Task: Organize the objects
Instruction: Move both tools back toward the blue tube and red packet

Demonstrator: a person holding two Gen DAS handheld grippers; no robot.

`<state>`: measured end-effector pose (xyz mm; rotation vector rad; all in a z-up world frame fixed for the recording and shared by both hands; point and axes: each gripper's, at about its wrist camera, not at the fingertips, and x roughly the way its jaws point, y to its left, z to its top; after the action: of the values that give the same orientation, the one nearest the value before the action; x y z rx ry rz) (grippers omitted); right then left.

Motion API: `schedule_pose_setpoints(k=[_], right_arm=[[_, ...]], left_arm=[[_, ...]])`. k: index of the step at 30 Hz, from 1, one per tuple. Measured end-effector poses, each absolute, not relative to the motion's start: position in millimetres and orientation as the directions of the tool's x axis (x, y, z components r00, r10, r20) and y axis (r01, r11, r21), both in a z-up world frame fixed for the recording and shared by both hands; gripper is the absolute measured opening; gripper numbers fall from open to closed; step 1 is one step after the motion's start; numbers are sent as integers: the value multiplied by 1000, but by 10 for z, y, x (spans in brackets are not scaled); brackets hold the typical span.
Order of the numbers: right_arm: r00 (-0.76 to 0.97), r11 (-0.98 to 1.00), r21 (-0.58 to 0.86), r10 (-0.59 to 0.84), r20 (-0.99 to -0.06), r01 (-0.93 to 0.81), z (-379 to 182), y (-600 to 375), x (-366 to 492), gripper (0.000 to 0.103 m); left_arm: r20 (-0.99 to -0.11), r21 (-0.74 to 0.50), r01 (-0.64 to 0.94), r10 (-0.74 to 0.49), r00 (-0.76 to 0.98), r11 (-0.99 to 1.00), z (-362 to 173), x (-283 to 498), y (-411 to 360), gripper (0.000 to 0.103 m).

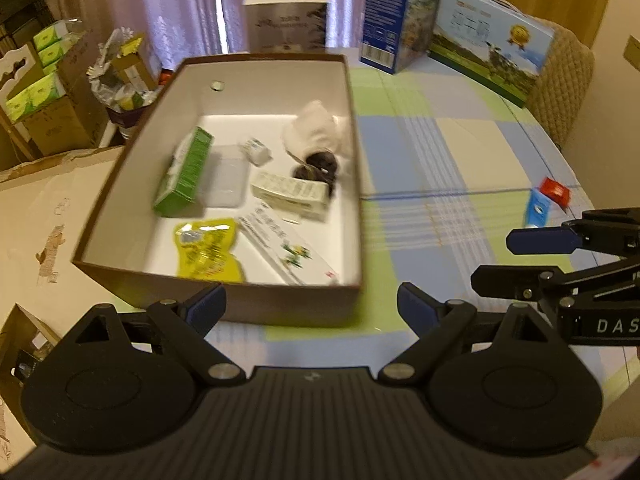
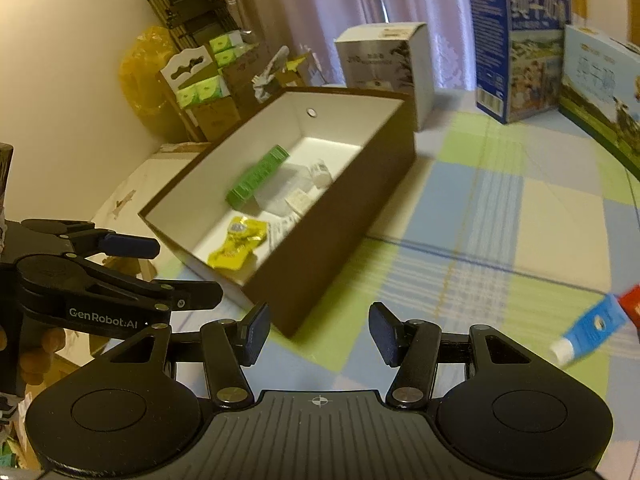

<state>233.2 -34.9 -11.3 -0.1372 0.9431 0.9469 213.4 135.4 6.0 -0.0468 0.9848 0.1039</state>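
Note:
An open brown box (image 1: 296, 306) with a white inside stands on the checked tablecloth (image 1: 440, 152). In it lie a green carton (image 1: 184, 172), a yellow packet (image 1: 208, 252), a white carton (image 1: 290, 196), a white cloth pouch (image 1: 316, 128) and other small items. My left gripper (image 1: 312, 306) hangs open at the box's near wall, nothing between its fingers. My right gripper (image 2: 320, 332) stands open and empty off the box's (image 2: 344, 232) near corner. A blue tube (image 2: 592, 328) and a red packet (image 2: 632, 304) lie on the cloth to its right.
Tall cartons line the table's far side: a grey-white one (image 1: 286, 20), a blue one (image 1: 400, 12) and a landscape-printed one (image 1: 492, 40). A quilted chair back (image 1: 564, 80) stands behind them. Cardboard boxes with green packs (image 1: 44, 80) are stacked off the table's left.

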Motion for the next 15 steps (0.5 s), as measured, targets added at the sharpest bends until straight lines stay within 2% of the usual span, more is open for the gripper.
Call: schedule_pose_setpoints(k=[15], right_arm=[[239, 727, 310, 545, -804, -613, -347, -1392, 2419, 52]], left_arm=[[-868, -42, 25, -49, 493, 999, -216, 2236, 349, 90]])
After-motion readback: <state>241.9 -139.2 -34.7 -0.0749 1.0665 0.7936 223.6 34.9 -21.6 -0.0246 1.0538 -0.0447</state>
